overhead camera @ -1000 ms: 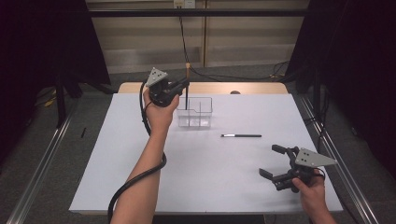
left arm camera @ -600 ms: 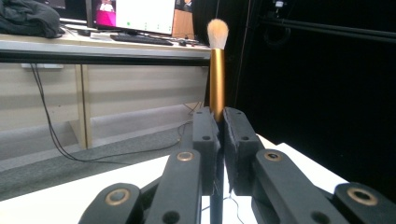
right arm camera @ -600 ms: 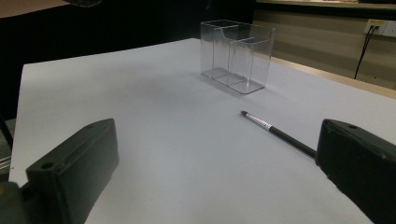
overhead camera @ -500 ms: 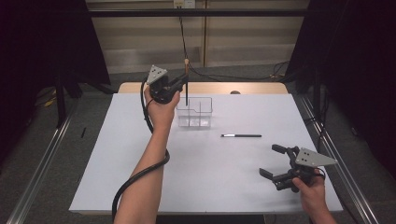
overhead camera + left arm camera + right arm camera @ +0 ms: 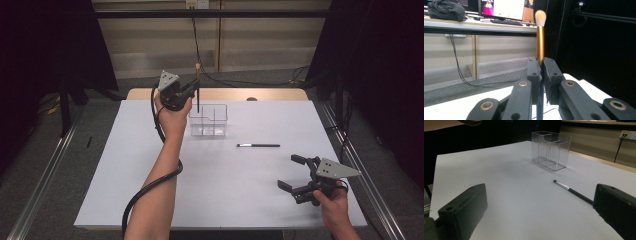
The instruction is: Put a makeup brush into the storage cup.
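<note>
Left claw (image 5: 192, 90) clenched on makeup brush (image 5: 540, 37): gold ferrule and pale bristle tip rising above the pads, dark handle running down between the jaws. Brush held upright, bristles uppermost, in the left gripper view. In the high view, handle end hanging just above the left compartment of the clear organizer (image 5: 209, 121), at the far middle of the white table (image 5: 125, 180); contact with the organizer cannot be told. Right claw (image 5: 295, 174) released, jaws wide apart, nothing between them, resting low near the table's right front corner. Second thin brush (image 5: 258, 145) lying flat on the table, between organizer and right claw, apart from both.
</note>
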